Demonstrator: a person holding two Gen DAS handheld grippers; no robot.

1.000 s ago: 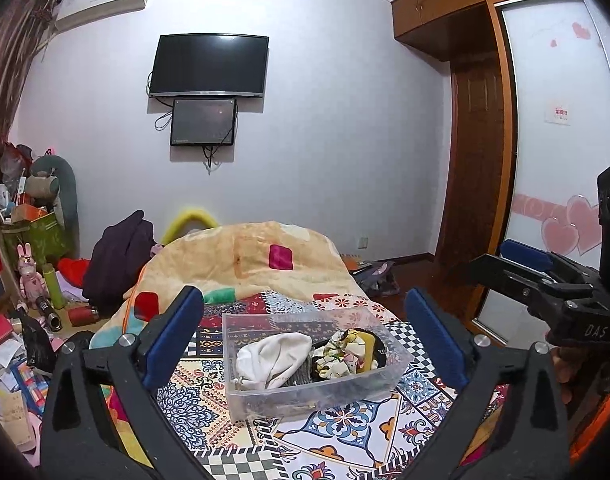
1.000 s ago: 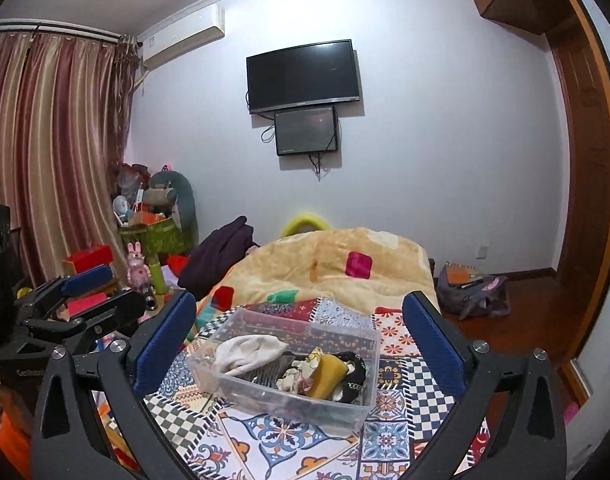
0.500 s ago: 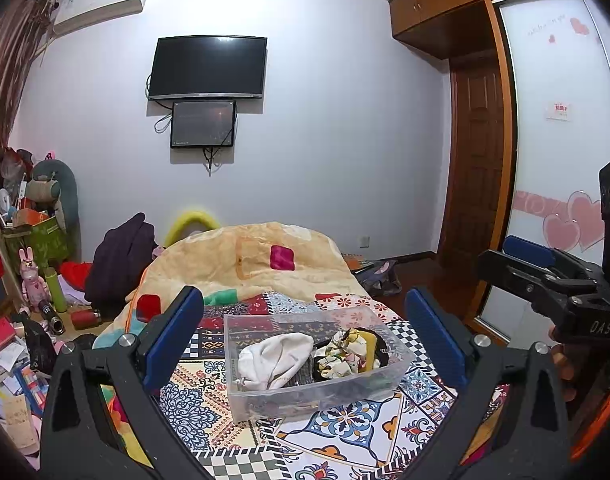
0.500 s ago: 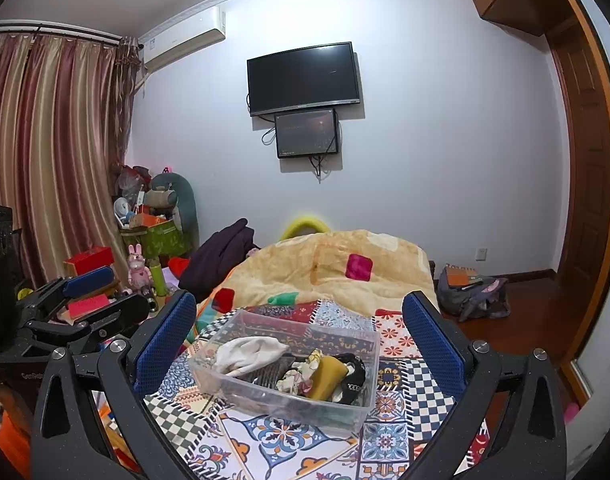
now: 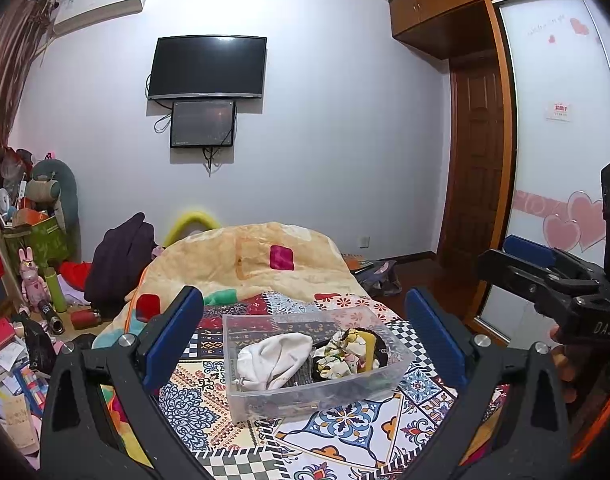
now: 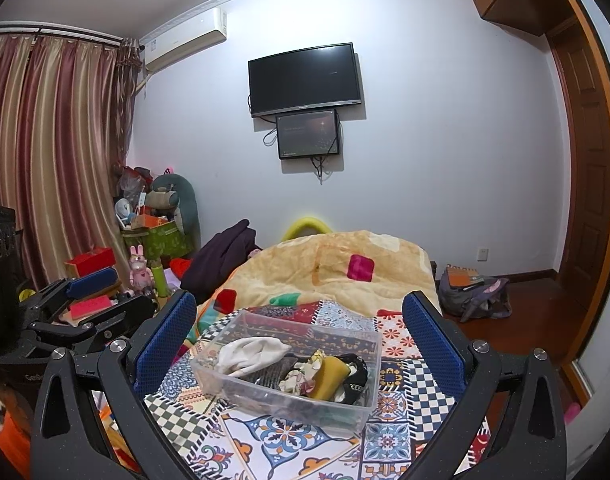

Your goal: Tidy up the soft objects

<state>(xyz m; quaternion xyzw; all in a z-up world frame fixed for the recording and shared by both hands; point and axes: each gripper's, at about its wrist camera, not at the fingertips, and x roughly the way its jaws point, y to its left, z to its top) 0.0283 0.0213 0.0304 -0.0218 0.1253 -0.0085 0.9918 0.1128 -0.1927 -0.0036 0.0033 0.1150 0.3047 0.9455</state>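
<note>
A bed [image 5: 265, 264] fills the middle of a bedroom, covered at its far end by a peach quilt [image 5: 249, 256] with coloured squares and at its near end by a patchwork-patterned cloth [image 5: 345, 432].

On that cloth sits a clear plastic bin [image 5: 265, 394], rectangular and without a lid. It holds the soft things in a loose jumble: a white knitted piece [image 5: 277, 358] lies bunched at the left end, resting on something dark and ribbed. Beside it, toward the right end, are a floral cream fabric [image 5: 343, 350], a mustard-yellow piece [image 6: 331, 376] and a black piece [image 6: 355, 378] with pale trim — all pressed together and touching. What lies underneath them is too jumbled to tell.

The left gripper [image 5: 305, 340] hangs above the near edge of the bed with its blue-padded jaws spread wide, holding nothing; the bin shows between them, farther off. The right gripper [image 6: 299, 340] is likewise wide apart and empty, with the bin between its jaws in view. Each gripper appears at the edge of the other's camera, and neither touches the bin.

On the far wall hang a dark television [image 5: 208, 68] and a smaller screen [image 5: 203, 123] just below it.
</note>
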